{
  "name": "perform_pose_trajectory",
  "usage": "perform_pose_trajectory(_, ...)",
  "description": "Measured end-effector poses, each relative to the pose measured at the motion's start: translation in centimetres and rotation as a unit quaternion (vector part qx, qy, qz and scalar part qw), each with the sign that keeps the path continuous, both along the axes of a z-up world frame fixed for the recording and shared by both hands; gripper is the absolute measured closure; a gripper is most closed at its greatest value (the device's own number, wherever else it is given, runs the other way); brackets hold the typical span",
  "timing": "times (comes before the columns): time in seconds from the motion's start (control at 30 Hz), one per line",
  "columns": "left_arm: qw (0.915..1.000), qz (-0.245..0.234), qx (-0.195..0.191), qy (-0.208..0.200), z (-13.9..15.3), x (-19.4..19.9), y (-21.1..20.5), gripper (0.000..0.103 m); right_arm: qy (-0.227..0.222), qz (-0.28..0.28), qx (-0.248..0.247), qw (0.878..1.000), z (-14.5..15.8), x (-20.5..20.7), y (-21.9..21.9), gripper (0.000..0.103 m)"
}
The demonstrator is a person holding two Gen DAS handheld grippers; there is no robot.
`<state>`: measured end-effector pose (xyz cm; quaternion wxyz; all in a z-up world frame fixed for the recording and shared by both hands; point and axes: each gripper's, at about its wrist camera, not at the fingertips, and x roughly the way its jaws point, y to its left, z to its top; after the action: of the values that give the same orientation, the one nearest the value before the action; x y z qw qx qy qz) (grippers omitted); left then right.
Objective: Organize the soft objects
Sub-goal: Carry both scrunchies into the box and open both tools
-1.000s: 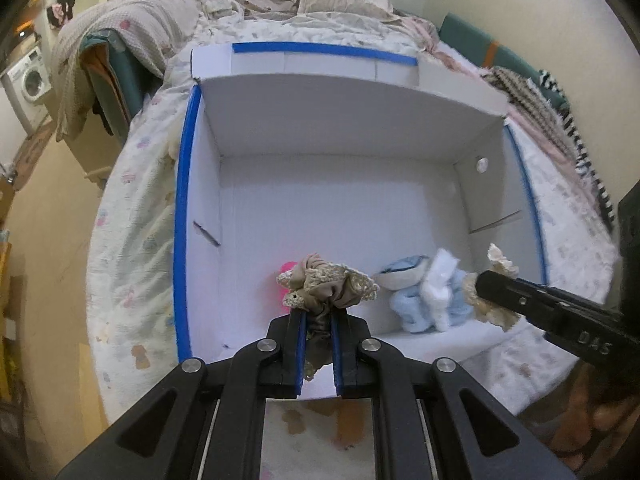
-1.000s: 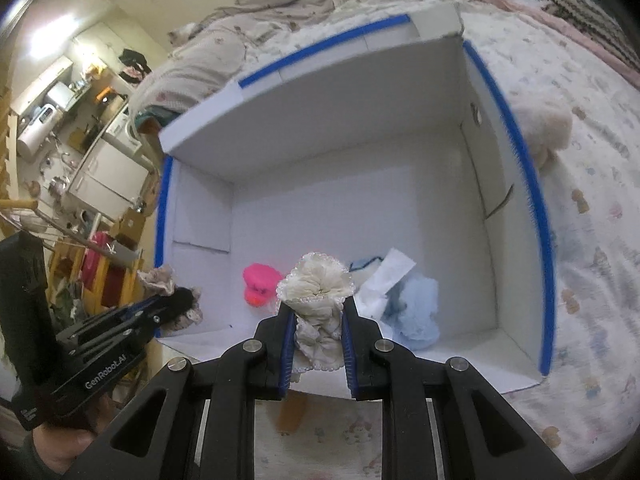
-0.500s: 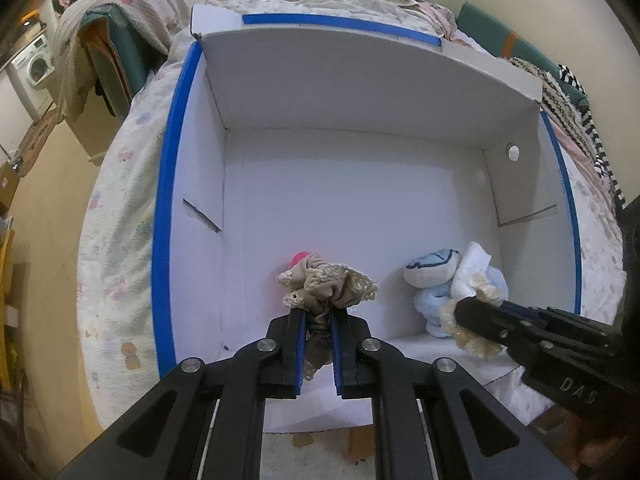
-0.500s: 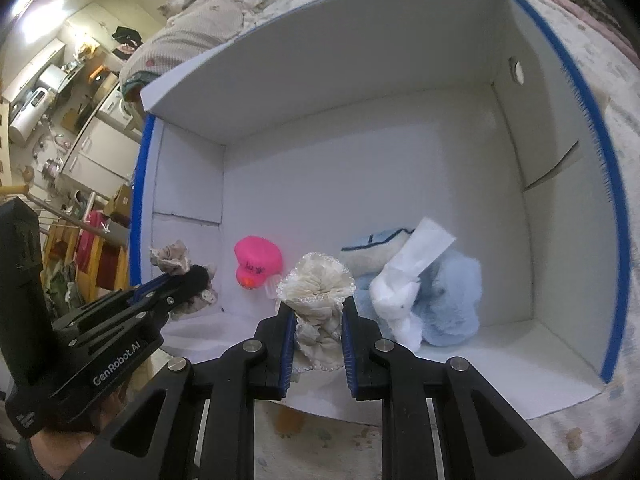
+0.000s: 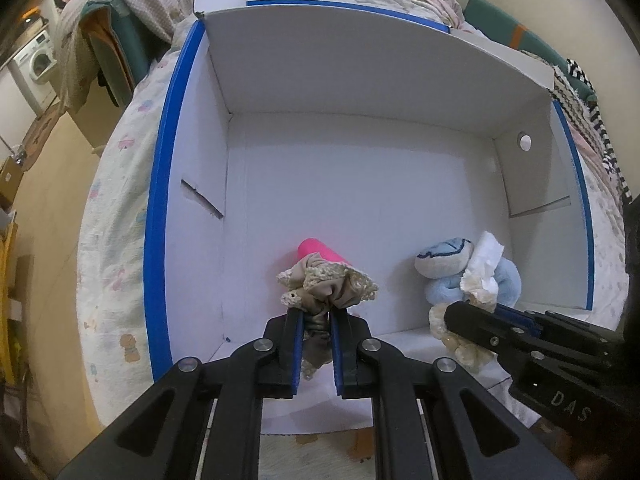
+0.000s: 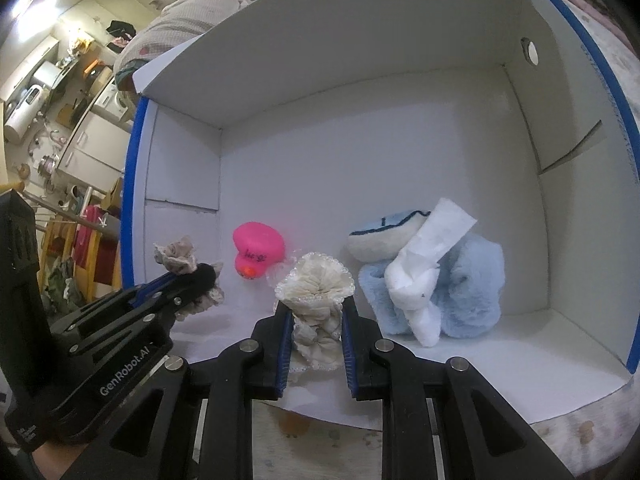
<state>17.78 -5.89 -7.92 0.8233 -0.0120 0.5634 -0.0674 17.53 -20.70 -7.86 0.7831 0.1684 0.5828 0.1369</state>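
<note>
Left wrist: left gripper [image 5: 314, 314] clamped on tan scrunchie [image 5: 328, 286], held over near edge of white box [image 5: 280, 80], just ahead of pink toy [image 5: 320, 250]. Right gripper [image 5: 460, 316] seen beside blue plush [image 5: 472, 276].

Right wrist: right gripper [image 6: 314, 312] clenched on cream scrunchie [image 6: 316, 284], inside box front, between pink toy [image 6: 258, 250] and blue plush [image 6: 460, 292]. Left gripper [image 6: 200, 276] gripped tan scrunchie [image 6: 178, 258] at left.
</note>
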Motion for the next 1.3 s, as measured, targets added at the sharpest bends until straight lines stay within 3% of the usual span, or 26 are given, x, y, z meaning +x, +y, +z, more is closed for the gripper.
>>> perform_pose_trajectory(0.33, 1.0, -0.002, 0.007, 0.001, -0.1, -0.1, -0.1, 0.089, 0.006, -0.013, 0.004, 1.0, -0.1, -0.1, -0.2, 0.077)
perform_pose_trajectory(0.6, 0.9999, -0.003, 0.011, -0.006, 0.4, -0.3, -0.3, 0.075, 0.002, -0.024, -0.003, 1.0, 0.2, 0.0, -0.6, 0.068)
perform_pose_trajectory(0.63, 0.9999, -0.004, 0.013, -0.008, 0.5, -0.4, -0.4, 0.068, 0.001, -0.024, -0.004, 1.0, 0.2, 0.0, -0.7, 0.068)
perform_pose_trajectory(0.67, 0.9998, -0.003, 0.014, -0.01, 0.6, -0.4, -0.4, 0.058, 0.0, -0.024, -0.005, 1.0, 0.2, 0.0, -0.7, 0.066)
perform_pose_trajectory(0.77, 0.9995, 0.001, 0.02, -0.024, 1.2, -0.6, -0.3, 0.051, -0.008, -0.03, -0.008, 0.999, 0.5, -0.1, -1.0, 0.041)
perform_pose_trajectory(0.83, 0.9993, 0.002, 0.02, -0.032, 1.6, -0.7, -0.2, 0.047, -0.014, -0.034, -0.004, 0.999, 0.8, -0.2, -1.4, 0.041)
perform_pose_trajectory(0.93, 0.9988, 0.008, 0.025, -0.042, 2.3, -0.7, 0.0, 0.042, -0.022, -0.044, -0.009, 0.999, 1.2, -0.3, -1.8, 0.031)
perform_pose_trajectory(1.1, 0.9981, 0.017, 0.018, -0.056, 3.1, -0.8, 0.6, 0.042, -0.036, -0.049, -0.013, 0.998, 1.9, -0.5, -2.3, 0.028)
perform_pose_trajectory(1.23, 0.9975, 0.018, 0.036, -0.058, 3.3, -1.0, 0.6, 0.042, -0.043, -0.055, -0.016, 0.997, 2.2, -0.8, -2.8, 0.028)
perform_pose_trajectory(1.3, 0.9973, 0.017, 0.037, -0.06, 3.5, -1.2, 0.4, 0.041, -0.046, -0.057, -0.015, 0.997, 2.5, -0.9, -2.9, 0.021)
